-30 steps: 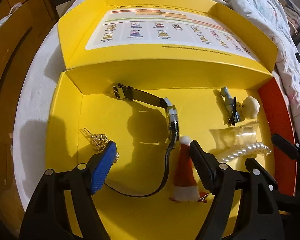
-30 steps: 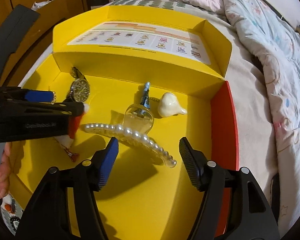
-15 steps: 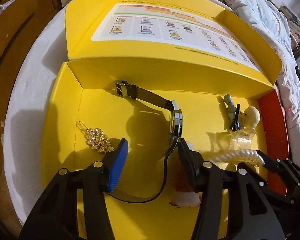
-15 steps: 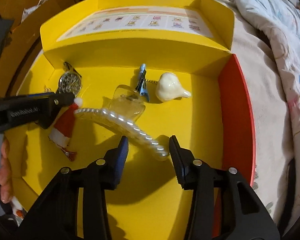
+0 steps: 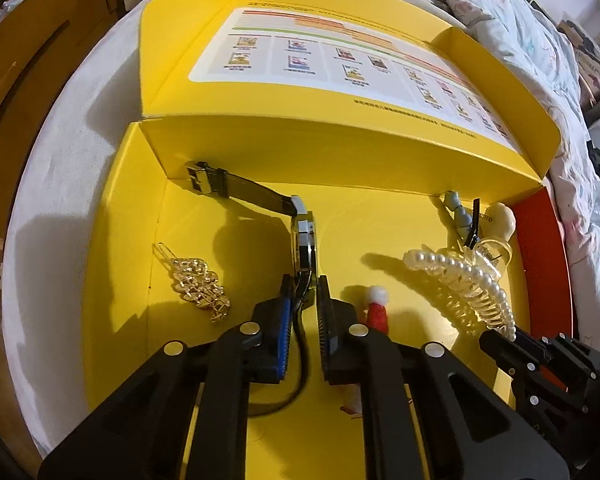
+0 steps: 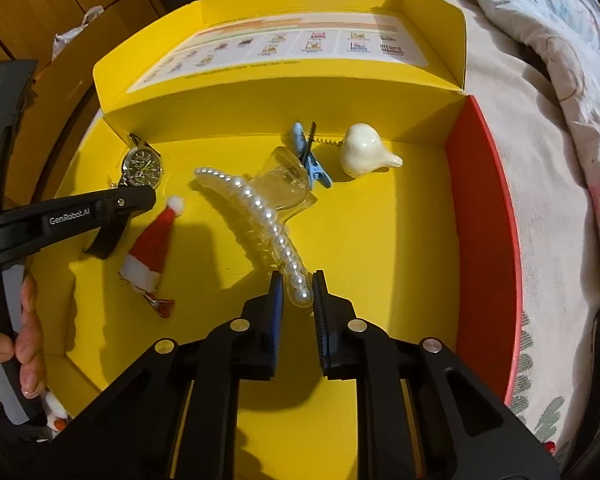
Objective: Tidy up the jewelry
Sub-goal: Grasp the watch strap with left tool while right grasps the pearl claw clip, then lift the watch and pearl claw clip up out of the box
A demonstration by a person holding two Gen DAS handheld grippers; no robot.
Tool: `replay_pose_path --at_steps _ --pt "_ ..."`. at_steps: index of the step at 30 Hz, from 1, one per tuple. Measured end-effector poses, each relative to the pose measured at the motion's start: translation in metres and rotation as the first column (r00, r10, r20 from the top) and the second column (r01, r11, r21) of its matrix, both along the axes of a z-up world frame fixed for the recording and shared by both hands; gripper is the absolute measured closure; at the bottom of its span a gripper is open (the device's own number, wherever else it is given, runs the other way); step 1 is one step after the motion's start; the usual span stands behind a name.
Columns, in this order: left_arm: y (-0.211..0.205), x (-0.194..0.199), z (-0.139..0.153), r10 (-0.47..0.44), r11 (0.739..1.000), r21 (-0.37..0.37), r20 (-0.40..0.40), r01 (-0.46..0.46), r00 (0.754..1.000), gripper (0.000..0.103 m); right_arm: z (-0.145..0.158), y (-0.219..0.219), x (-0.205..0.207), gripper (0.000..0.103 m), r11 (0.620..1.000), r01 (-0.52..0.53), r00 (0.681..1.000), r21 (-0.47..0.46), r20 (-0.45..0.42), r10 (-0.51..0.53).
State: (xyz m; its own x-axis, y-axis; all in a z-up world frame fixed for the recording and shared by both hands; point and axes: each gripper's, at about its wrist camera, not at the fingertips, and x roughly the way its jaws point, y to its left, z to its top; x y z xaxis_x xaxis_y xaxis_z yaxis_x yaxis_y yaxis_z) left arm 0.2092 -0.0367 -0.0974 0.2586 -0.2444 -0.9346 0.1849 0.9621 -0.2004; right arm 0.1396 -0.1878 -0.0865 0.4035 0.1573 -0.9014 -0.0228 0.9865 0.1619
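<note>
Between my right gripper [image 6: 296, 292] fingers: pearl claw clip [image 6: 256, 216] end, fingers closing on it, long axis running away up-left; left gripper [image 5: 302, 300] fingers closing on watch [image 5: 304, 240].

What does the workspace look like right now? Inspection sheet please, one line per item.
Surface: open yellow cardboard box with a red side wall, set on a bed.
Job's things: black-strap wristwatch; pearl-studded clear hair claw; gold openwork hair clip; blue clip; cream ceramic bird figure.
Clutter: small red Santa hat clip.
Grippers: left tongs closing, pads on the wristwatch; right tongs closing, pads on the hair claw's near end.
Cables: nothing seen.
Surroundings: patterned quilt; brown wooden cabinets; a person's hand.
</note>
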Motion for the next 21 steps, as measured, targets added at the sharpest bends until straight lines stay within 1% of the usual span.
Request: replay_pose_path --at_steps 4,11,14,15,17,19,21 --pt "0.001 0.001 0.005 0.009 1.0 0.002 0.015 -0.009 1.0 0.092 0.011 -0.002 -0.003 0.089 1.0 -0.003 1.0 0.031 0.017 0.002" --pt "0.004 0.002 0.019 0.018 1.0 -0.011 0.042 -0.018 0.999 0.092 0.029 -0.019 -0.007 0.089 0.989 0.006 0.999 0.147 0.046 -0.013" --pt "0.004 0.003 0.024 0.021 1.0 -0.021 0.05 -0.02 0.999 0.092 0.038 -0.022 -0.012 0.089 0.985 0.002 0.998 0.17 0.059 -0.012" --pt "0.004 0.003 0.026 0.021 0.999 -0.025 0.052 -0.02 0.998 0.092 0.043 -0.024 -0.014 0.09 0.98 0.003 0.997 0.198 0.074 -0.019" --pt "0.006 0.003 0.03 0.026 0.999 -0.031 0.06 -0.025 0.998 0.092 0.047 -0.025 -0.016 0.09 0.979 -0.003 0.997 0.202 0.072 -0.012" --pt "0.008 0.001 0.035 0.028 0.999 -0.036 0.068 -0.025 0.997 0.092 0.053 -0.028 -0.02 0.091 0.975 0.002 0.996 0.222 0.088 -0.022" --pt "0.008 0.001 0.038 0.027 0.999 -0.041 0.074 -0.024 0.997 0.092 0.056 -0.027 -0.021 0.091 0.976 -0.007 0.997 0.219 0.083 -0.011"
